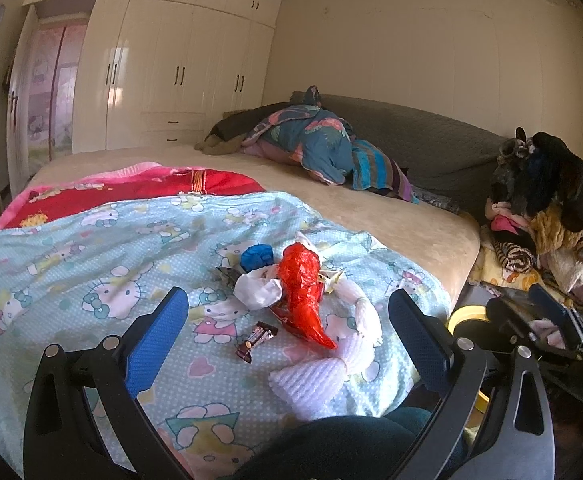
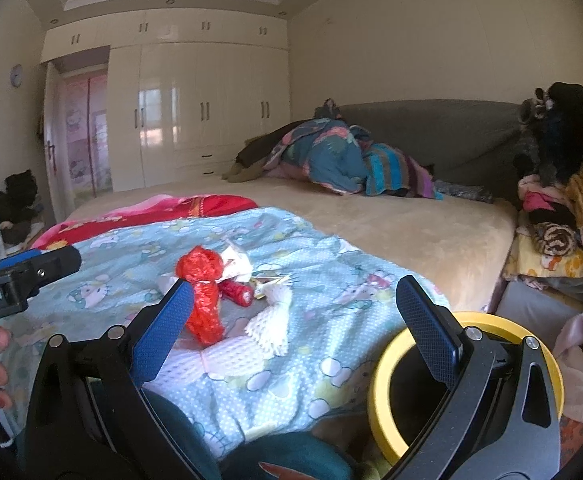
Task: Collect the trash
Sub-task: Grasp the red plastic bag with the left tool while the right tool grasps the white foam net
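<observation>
I have both grippers hanging wide apart and empty above the near edge of the bed: the left gripper point(image 1: 287, 328) faces the pile head on, the right gripper point(image 2: 295, 320) sits off to its side. The trash lies in a loose heap on the light blue cartoon blanket point(image 1: 91, 248): a crumpled red plastic bag point(image 1: 305, 292), a white wad point(image 1: 259, 290) pressed against it, a blue crumpled piece point(image 1: 256, 257) just behind, white foam netting point(image 1: 323, 368) trailing toward me, and a small brown candy wrapper point(image 1: 256, 340) lying apart in front. The yellow-rimmed bin point(image 2: 387, 380) stands beside the bed, close under my right gripper. My worry is the soft blanket: closing low on the flat wrapper could pinch cloth along with it and drag the whole heap. The red bag is slick and springy, so a shallow bite may slip off, and it looks tangled with foil scraps that could spill over the bed edge on the way to the bin.
</observation>
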